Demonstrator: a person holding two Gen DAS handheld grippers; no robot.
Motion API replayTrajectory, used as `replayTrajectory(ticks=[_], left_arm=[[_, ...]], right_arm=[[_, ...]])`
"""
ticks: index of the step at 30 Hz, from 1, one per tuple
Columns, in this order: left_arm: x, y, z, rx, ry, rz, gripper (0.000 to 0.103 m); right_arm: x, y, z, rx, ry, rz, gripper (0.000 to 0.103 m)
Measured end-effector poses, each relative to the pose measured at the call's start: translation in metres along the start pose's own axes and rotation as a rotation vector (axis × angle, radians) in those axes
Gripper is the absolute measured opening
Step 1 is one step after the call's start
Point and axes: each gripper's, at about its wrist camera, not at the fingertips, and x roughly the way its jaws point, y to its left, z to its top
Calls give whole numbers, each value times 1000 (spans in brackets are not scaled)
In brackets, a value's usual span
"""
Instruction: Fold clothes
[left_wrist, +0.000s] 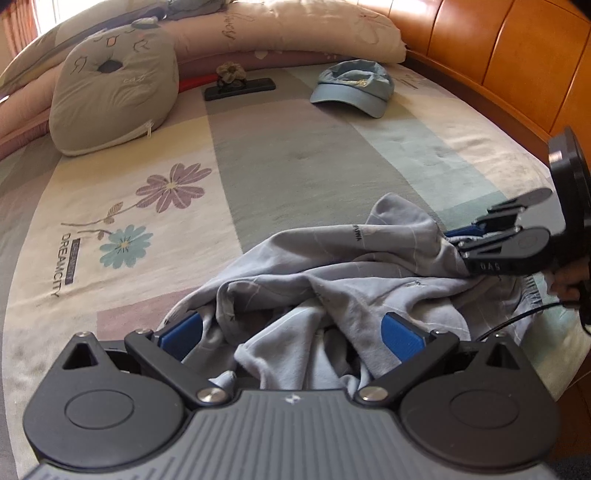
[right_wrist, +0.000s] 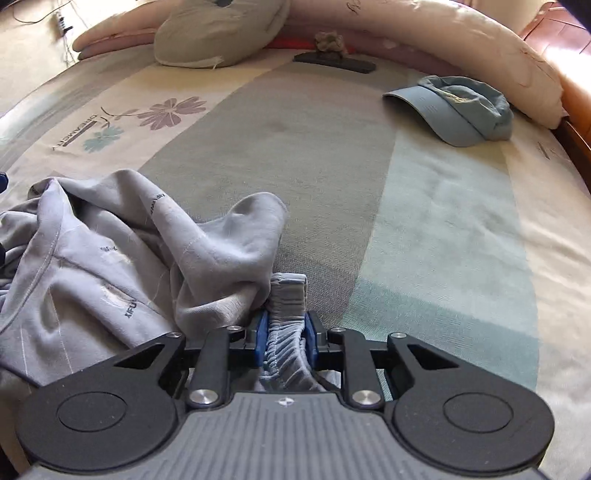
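Bedroom in a home.
Shown by a bed with a floral sheet (left_wrist: 122, 206), pillows (left_wrist: 295, 26), cat-face cushion (left_wrist: 110, 85) and padded headboard (left_wrist: 498, 55).

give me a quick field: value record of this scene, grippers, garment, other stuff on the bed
surface: bed with flower-print sheet
garment: crumpled pale grey-blue garment, unfolded
left gripper: open, fabric lying between its blue fingers
right gripper: shut on the garment's gathered elastic edge
other items: blue cap, cat-face cushion, dark flat object near the pillows
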Motion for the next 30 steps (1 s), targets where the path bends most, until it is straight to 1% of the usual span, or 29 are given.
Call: replayTrajectory(ticks=[1,2,4,8,11,16,18,20,21,23,25,29,30], left_arm=[[-1,-1,0,3,-4,0,102],[-3,-2,-1,4,-9,-1,102],[-6,-1,-1,0,-16,7,102],[-10,1,0,-19,-24,35,102],[-13,2,0,-25,-27,52,102],[-17,0,2,-26,-28,74,102],[-19,0,2,-26,-28,82,102],[-20,-1,3,-27,-28,91,102],[-21,-1,3,-27,-27,94,102],[-21,-1,3,-32,-19,98,102],[-23,-1,4,-35,-16,99,102],[-22,0,8,-43,-14,96,102],[-21,0,9,-46,-13,91,102]], right_arm=[[0,-5,2,15,-3,13,24],[1,-12,6,36,-12,2,24],[-1,-29,14,69,-40,-50,24],[-9,-69,39,160,-116,-106,24],[-7,-88,55,175,-143,-144,24],[11,-110,73,203,-133,-205,24],[24,-122,74,252,-104,-188,25],[30,-128,69,299,-80,-137,26],[28,-128,64,312,-81,-130,27],[14,-125,53,338,-96,-105,29],[-5,-124,37,396,-112,-53,31],[-40,-117,-11,552,-127,68,34],[-49,-113,-24,590,-128,93,38]])
